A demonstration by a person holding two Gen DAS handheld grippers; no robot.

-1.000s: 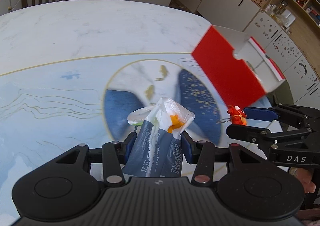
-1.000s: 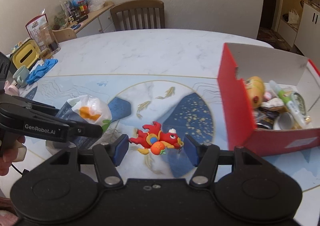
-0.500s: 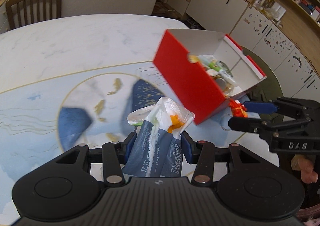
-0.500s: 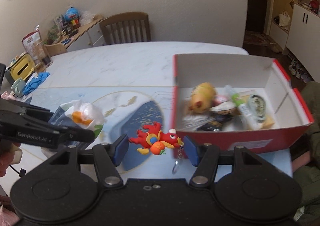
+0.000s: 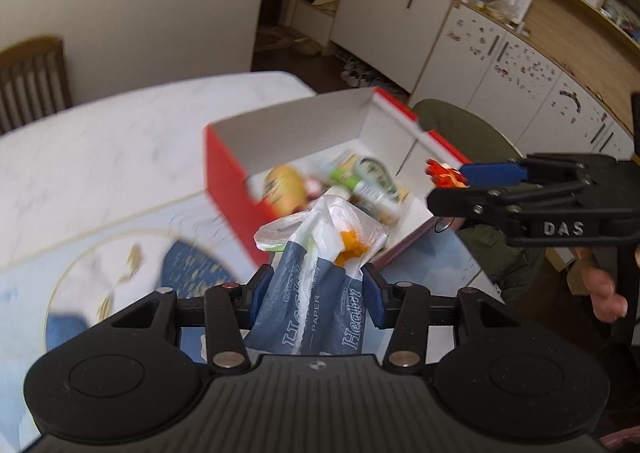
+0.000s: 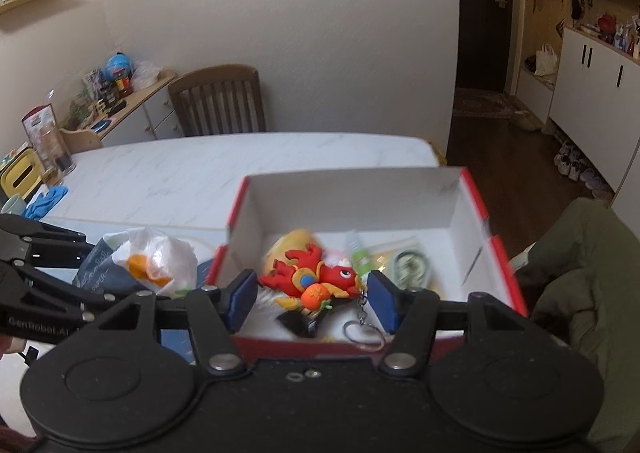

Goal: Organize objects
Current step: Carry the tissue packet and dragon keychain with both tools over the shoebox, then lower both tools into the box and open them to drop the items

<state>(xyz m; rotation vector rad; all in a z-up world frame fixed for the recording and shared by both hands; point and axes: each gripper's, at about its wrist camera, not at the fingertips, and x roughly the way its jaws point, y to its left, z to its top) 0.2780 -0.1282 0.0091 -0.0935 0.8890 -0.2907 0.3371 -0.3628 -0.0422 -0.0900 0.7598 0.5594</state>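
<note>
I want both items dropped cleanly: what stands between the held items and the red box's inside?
Nothing visible. The red box is open-topped with no lid; the keychain hangs over it, the tissue pack at its near edge. Items already inside leave room.

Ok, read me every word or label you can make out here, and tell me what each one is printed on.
"DAS": side of the right gripper.
"GenRobot.AI": side of the left gripper, end cut off.
"PAPER": tissue pack.
"Healthy": same pack, partly hidden, uncertain.
Small print on the pack and labels inside the red box: too blurred.
</note>
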